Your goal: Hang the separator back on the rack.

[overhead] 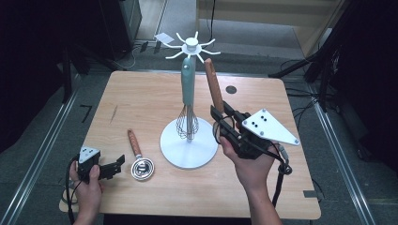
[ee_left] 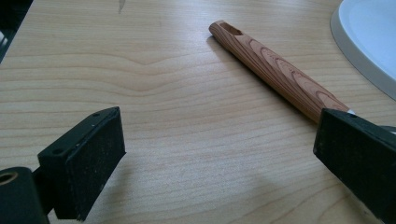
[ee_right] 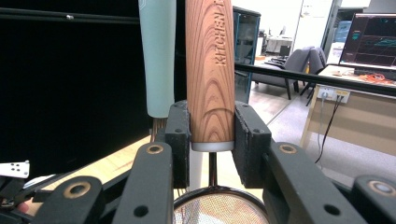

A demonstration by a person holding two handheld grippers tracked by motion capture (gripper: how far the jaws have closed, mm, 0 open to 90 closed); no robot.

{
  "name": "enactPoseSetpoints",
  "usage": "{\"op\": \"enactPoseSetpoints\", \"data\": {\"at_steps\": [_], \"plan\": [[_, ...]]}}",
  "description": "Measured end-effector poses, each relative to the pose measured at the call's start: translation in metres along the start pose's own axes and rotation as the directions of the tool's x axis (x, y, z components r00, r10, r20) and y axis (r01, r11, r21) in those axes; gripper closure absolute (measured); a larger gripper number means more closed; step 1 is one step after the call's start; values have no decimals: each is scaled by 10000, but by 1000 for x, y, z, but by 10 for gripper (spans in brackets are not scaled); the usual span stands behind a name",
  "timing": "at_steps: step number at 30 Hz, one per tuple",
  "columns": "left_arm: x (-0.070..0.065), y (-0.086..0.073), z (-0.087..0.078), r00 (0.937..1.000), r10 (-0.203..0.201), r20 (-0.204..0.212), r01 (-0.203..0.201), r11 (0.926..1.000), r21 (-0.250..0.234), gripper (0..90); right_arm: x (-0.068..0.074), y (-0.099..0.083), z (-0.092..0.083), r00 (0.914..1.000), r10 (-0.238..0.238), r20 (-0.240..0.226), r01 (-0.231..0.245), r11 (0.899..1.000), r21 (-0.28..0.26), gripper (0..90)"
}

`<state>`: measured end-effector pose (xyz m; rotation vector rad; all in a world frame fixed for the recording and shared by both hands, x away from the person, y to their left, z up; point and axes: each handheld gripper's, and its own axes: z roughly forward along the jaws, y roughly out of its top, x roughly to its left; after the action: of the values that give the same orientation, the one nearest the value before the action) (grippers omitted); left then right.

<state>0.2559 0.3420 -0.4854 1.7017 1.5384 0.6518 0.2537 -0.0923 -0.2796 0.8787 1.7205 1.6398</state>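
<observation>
Two tools are in my hands, and only the right tool (overhead: 219,123) carries something: its jaws are closed on the wooden handle of a strainer (ee_right: 210,70), at the lower end of the handle, just above the white collar where the thin metal neck begins. In the right gripper view the mesh bowl (ee_right: 219,207) hangs under the jaws and the handle stands nearly upright above them, a little tilted. Just beside it, to the left of my jaws, hangs the whisk (overhead: 188,89) with the pale green handle on the white rack (overhead: 190,140).

I judge the strainer to be light and stiff. The wood looks smooth and rounded, so it can turn or slide between flat pads if I press too little. The mesh is thin and probably dents easily, so I would never take hold there. My present grip is low, and the long free end above the jaws can swing a little; a grip nearer the middle of the handle would be steadier, but this one leaves the top end free for a hook (overhead: 210,51) of the rack.

The left tool (overhead: 112,167) rests open on the worktop (overhead: 141,93), holding nothing. Just ahead of its right jaw lies a second wooden-handled utensil (ee_left: 280,74), not touched.
</observation>
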Motion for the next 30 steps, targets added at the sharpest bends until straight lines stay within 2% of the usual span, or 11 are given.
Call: {"op": "enactPoseSetpoints", "data": {"at_steps": [14,21,30], "plan": [[0,0,0,10000,11,11,-11,10000,-1,23,5,2,10,9988,-316,369,312,9994,128,716],[0,0,0,10000,15,13,-15,10000,8,23,6,0,11,9959,-597,682,574,9977,353,716],[1,0,0,10000,8,30,-8,10000,-13,23,3,-1,10,9948,-509,881,481,9983,331,716]]}}
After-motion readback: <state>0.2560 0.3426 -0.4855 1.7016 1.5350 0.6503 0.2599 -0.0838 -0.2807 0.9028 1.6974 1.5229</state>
